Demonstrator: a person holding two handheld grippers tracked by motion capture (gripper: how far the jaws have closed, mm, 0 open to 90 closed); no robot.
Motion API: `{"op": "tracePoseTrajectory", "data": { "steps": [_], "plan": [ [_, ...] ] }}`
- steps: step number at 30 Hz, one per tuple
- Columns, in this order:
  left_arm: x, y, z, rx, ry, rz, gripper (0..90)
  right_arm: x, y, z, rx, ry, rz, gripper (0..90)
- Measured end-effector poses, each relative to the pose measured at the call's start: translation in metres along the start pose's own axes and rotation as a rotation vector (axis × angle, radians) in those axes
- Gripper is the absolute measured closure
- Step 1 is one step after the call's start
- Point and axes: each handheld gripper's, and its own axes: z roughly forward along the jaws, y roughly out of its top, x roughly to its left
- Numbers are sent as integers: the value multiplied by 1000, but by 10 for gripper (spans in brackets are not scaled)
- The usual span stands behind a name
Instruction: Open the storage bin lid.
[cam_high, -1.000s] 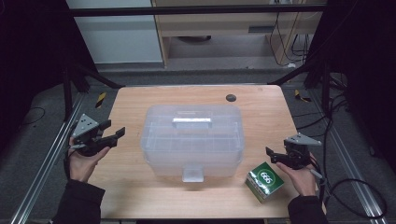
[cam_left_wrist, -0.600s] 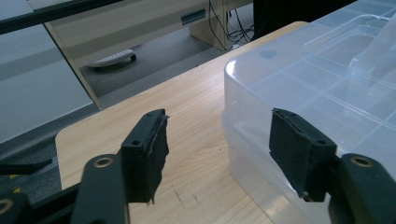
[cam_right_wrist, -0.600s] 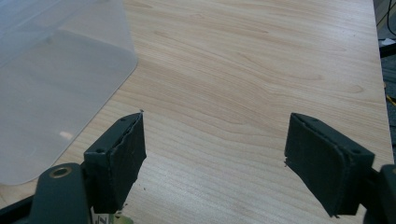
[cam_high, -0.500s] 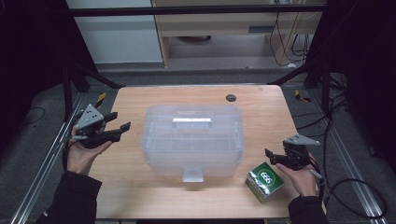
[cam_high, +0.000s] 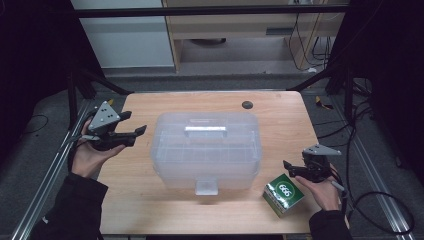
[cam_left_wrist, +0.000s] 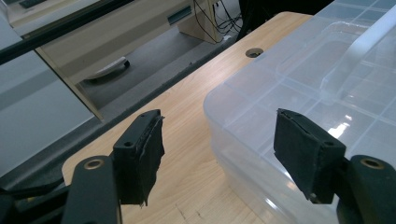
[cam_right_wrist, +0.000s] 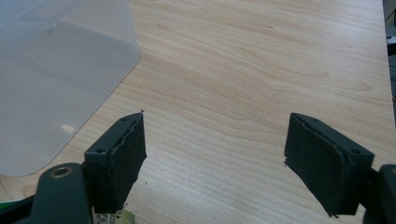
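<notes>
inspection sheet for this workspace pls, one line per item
Surface: wooden table, a round hole near its far edge.
Job's things: clear lidded bin mid-table, closed, handle on top; green box at its front right corner.
Clutter: nothing seen on the table.
Grippers: left gripper open, jaws have just been opening, nothing between them, held off the bin's left side; right gripper open, empty, just above the green box.
Cables: cable trails from the right gripper; more hang at the far right.
Surroundings: dark frame, grey floor, a cabinet behind.
</notes>
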Motion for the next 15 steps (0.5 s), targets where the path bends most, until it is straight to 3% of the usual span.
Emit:
{"op": "tracePoseTrajectory", "data": {
  "steps": [7, 15],
  "plan": [
    [-3, 13, 0, 4, -4, 42, 316, 0, 1, 0, 4, 2, -3, 209],
    [-13, 25, 4, 48, -24, 136, 312, 1, 0, 1, 14, 3, -10, 208]
  ]
}}
